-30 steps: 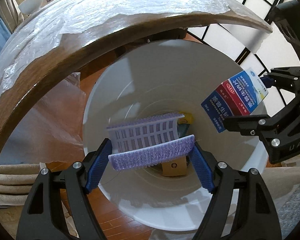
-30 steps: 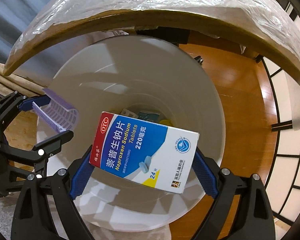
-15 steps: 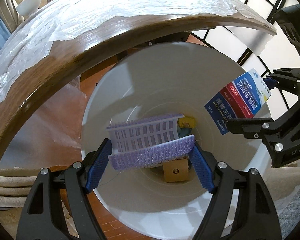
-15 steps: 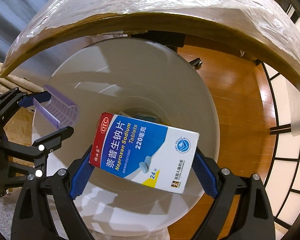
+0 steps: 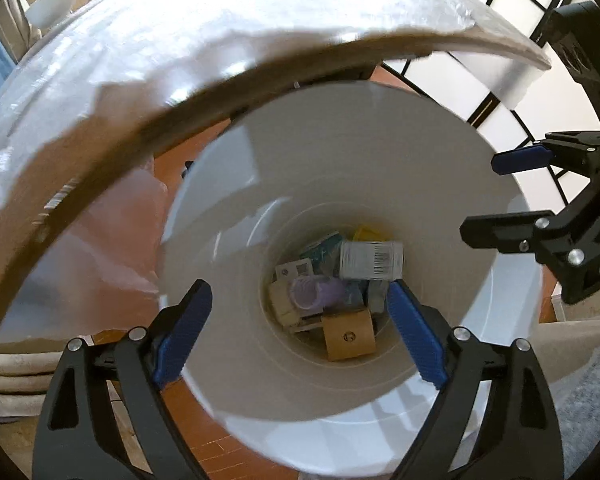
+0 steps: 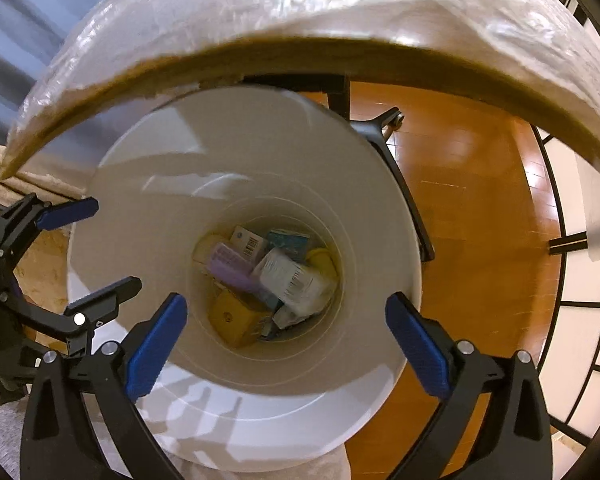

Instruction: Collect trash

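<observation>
Both grippers hang over a white bin (image 5: 260,200) (image 6: 180,152), pointing down into it. My left gripper (image 5: 296,286) (image 6: 114,244) is open, its jaws still opening, with nothing between them. My right gripper (image 6: 286,300) (image 5: 482,196) is open too, its jaws also widening and empty. A purple slotted basket (image 5: 316,294) (image 6: 232,266) lies on the trash at the bottom of the bin. The medicine box (image 5: 370,260) (image 6: 292,276) lies beside it, white barcode side up.
A wooden table edge (image 5: 140,128) (image 6: 300,52) under plastic sheeting overhangs the bin's far side. A brown carton (image 5: 348,336) and a yellow item (image 5: 368,234) are also in the bin. Black chair legs (image 6: 380,132) stand on the wood floor (image 6: 480,200).
Both grippers have opened. The purple basket left the left jaws and the medicine box left the right jaws; both now lie at the bottom of the bin.
</observation>
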